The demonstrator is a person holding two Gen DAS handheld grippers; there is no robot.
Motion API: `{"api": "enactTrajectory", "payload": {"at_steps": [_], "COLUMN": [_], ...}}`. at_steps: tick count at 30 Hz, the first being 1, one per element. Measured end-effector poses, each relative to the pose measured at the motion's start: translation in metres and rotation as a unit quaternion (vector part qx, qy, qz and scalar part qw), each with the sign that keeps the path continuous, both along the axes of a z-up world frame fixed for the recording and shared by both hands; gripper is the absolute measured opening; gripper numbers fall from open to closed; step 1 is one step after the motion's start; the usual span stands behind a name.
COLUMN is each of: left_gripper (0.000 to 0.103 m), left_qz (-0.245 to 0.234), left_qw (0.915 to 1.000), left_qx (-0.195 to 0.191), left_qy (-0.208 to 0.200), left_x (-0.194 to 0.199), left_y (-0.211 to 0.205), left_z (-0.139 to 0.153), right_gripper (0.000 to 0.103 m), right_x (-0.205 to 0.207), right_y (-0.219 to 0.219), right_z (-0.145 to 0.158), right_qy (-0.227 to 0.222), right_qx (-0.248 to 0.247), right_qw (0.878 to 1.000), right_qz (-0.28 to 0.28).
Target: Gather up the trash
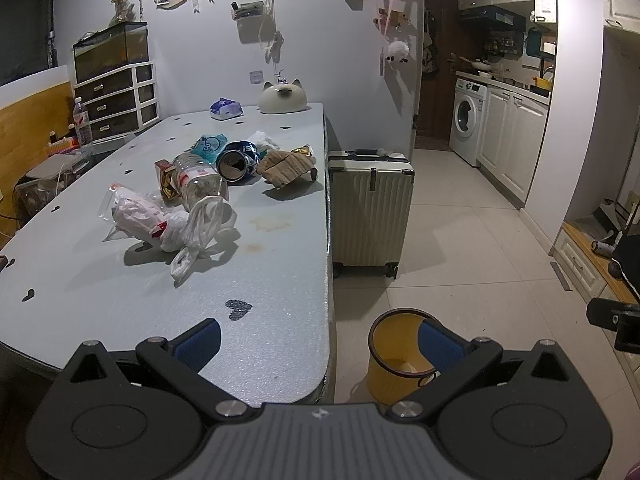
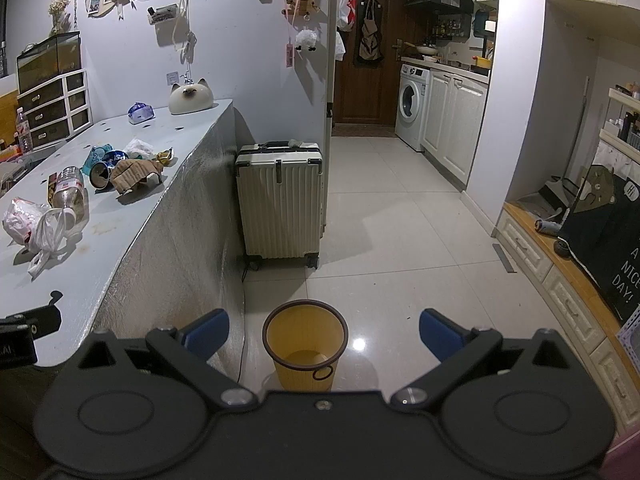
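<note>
- Nearest my cameras, both sets of fingers stand wide with nothing between them: my left gripper (image 1: pixel 318 340) hangs over the near right corner of the bench (image 1: pixel 260 280), my right gripper (image 2: pixel 324 332) over the floor past that corner.
- Just beyond, I see the yellow bin (image 2: pixel 306 344) standing upright on the floor tiles beside the bench's right edge; in the left view the bin (image 1: pixel 396 352) sits partly behind my right-hand finger pad.
- On the bench, the closest piece of trash is a white plastic bag (image 1: pixel 168 224), crumpled, its handles trailing toward the near edge.
- Touching it from behind lies a clear plastic bottle (image 1: pixel 200 180) on its side, with a gold wrapper (image 1: pixel 166 184) tucked against its left.
- Further along, a crushed blue can (image 1: pixel 236 162) lies with its open end facing me, a teal packet (image 1: pixel 210 146) just behind it and a torn piece of cardboard (image 1: pixel 284 166) beside it, near the right edge.
- White crumpled paper (image 1: pixel 264 140) and a small gold wrapper (image 1: pixel 302 151) sit just behind the cardboard.
- At the far edge I make out a tissue pack (image 1: pixel 226 109) and a cat-shaped ornament (image 1: pixel 283 98), well apart from the trash.
- Off the bench, a cream suitcase (image 2: pixel 280 200) stands on the floor against the right side.
</note>
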State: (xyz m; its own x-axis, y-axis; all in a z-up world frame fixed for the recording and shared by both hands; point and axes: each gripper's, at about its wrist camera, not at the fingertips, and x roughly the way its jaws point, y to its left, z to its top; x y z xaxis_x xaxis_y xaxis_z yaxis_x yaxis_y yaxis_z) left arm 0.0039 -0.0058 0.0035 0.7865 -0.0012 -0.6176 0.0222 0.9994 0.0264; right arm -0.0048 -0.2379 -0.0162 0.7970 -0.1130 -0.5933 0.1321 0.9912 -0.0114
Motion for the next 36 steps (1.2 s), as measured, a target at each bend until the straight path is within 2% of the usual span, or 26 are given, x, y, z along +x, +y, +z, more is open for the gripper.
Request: {"api": "enactTrajectory", "payload": {"at_steps": [36], "left_gripper": [0.103], "left_qz": [0.0], "left_qw": [1.0], "left_qx": [0.0], "left_qy": [-0.002], "left_x": [-0.0051], "left_y": [-0.0003], "left_z": [0.0007], "right_gripper": [0.102], "right_x": [0.0024], "right_y": [0.0023], "right_z": [-0.0009], "right_qy": [0.001], "right_qx": [0.0], "right_qw": [1.0], "right_qz": [0.0]}}
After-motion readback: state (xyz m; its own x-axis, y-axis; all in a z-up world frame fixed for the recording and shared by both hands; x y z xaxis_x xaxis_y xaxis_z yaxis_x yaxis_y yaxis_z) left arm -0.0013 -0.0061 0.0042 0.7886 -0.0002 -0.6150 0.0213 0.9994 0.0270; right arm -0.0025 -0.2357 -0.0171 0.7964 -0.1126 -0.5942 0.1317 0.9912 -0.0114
